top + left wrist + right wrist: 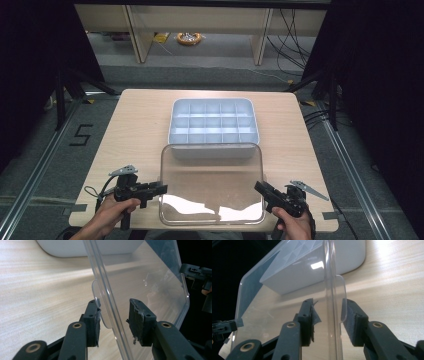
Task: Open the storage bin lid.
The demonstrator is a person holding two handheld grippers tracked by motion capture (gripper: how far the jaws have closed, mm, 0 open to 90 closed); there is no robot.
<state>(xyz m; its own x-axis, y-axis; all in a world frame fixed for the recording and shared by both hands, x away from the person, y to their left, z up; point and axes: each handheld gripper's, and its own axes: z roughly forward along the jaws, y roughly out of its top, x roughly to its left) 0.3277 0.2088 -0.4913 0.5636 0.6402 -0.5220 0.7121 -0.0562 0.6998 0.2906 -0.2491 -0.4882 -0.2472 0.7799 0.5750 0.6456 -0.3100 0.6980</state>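
Two hands hold black grippers at the near edge of the light wooden table (pixel 130 120). Between them sits a clear plastic lid (pixel 211 182), its far edge over a pale grey tray with small compartments (pixel 213 122). The left gripper (pixel 161 189) is open, its jaws either side of the lid's left rim. The right gripper (pixel 258 186) is open too, around the right rim.

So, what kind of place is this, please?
Probably a lab or recording workspace, not a home: one wooden table stands between black curtains, cables run across the grey floor, and a tape number five marks the floor.
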